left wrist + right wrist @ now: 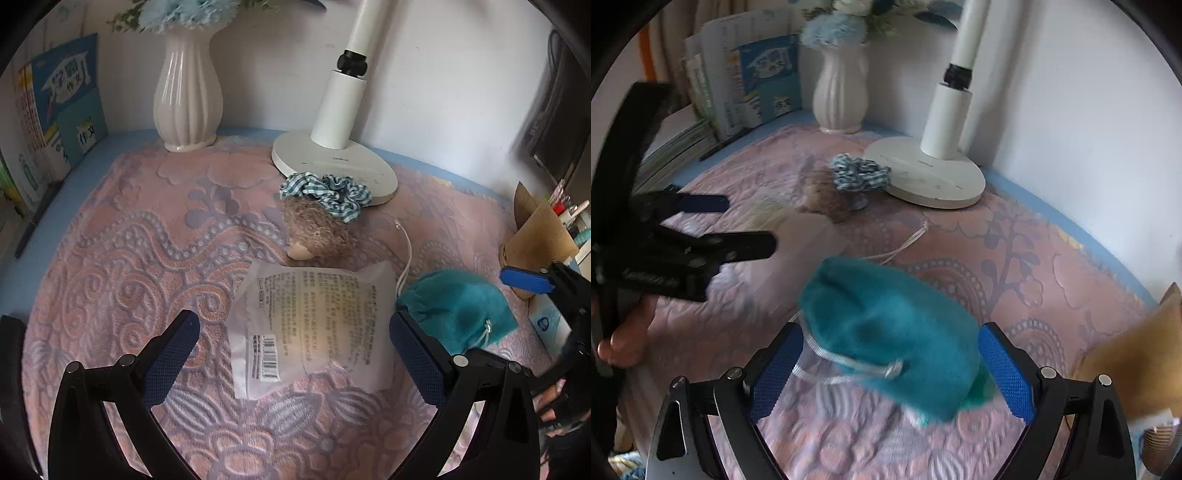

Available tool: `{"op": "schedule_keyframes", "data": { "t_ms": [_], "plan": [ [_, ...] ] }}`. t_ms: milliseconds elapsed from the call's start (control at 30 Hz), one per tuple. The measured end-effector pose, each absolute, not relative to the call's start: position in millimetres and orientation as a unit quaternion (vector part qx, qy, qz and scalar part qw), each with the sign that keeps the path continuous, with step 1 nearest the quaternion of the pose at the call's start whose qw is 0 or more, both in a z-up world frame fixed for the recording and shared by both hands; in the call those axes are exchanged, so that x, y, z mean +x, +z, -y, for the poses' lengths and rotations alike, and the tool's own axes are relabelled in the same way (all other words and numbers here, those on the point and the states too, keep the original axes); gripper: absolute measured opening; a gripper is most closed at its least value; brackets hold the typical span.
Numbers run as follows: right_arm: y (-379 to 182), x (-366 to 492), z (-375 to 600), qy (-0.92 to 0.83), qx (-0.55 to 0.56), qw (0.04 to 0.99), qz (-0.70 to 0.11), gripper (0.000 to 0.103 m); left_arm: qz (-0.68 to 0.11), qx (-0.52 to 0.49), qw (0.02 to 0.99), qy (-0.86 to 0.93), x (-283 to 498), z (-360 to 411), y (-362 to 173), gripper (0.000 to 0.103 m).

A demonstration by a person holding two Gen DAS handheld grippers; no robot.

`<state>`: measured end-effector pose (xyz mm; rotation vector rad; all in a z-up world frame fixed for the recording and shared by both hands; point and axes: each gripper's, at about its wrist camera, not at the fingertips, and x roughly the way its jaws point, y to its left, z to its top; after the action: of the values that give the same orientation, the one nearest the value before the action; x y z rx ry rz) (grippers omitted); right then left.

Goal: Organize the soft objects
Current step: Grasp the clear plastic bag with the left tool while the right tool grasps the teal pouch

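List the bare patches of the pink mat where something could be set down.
Free: the mat's left half, between the vase, the books and the plastic packet; also right of the lamp base, toward the wall. Crowded: the middle, with scrunchie, plush, packet and teal pouch.

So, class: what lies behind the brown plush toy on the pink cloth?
A blue-and-white checked scrunchie rests against the back of the plush toy, partly on the white lamp base behind. Whatever sits under the scrunchie is covered.

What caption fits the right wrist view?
Open right gripper straddling a teal pouch on a pink cloth, left gripper open alongside.
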<state>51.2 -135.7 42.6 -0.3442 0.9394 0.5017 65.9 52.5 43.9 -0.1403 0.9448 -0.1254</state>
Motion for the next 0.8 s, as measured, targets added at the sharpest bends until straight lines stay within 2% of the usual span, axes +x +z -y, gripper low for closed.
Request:
{"op": "schedule_keyframes", "data": {
  "t_ms": [200,333,400,433,467,567,600,633,700,800],
  "plan": [
    [19.7,69.4,132.5,0.248,-0.15,0.837,-0.465,0.095,-0.466,-0.09,0.877,-0.079,71.1,-54.3,26.8,0.102],
    [19.7,68.4,133.0,0.254,-0.145,0.839,-0.459,0.093,-0.459,-0.104,0.877,-0.092,70.0,-57.6,26.7,0.093],
    [19.1,64.7,132.5,0.259,-0.15,0.84,-0.452,0.078,-0.455,-0.11,0.878,-0.1,68.7,-57.6,26.5,0.081],
    [19.0,63.5,131.6,0.258,-0.156,0.841,-0.45,0.073,-0.455,-0.112,0.877,-0.106,67.9,-56.9,26.2,0.079],
    [19.7,60.5,129.5,0.251,-0.167,0.844,-0.443,0.062,-0.453,-0.111,0.878,-0.11,67.2,-56.2,26.3,0.074],
    [22.9,52.5,124.5,0.245,-0.191,0.851,-0.422,0.044,-0.448,-0.108,0.878,-0.125,64.8,-52.5,27.2,0.052],
    [24.4,47.7,122.6,0.245,-0.203,0.855,-0.409,0.036,-0.446,-0.102,0.881,-0.123,64.4,-50.9,28.1,0.049],
    [25.7,44.3,121.5,0.243,-0.211,0.859,-0.399,0.032,-0.443,-0.094,0.884,-0.121,62.5,-47.9,29.4,0.047],
    [27.6,40.3,121.3,0.239,-0.218,0.861,-0.392,0.018,-0.434,-0.081,0.889,-0.122,58.3,-42.6,32.3,0.043],
    [33.6,34.8,123.8,0.241,-0.211,0.865,-0.387,0.012,-0.41,-0.07,0.901,-0.123,51.6,-39.5,38.5,0.042]
  ]
}}
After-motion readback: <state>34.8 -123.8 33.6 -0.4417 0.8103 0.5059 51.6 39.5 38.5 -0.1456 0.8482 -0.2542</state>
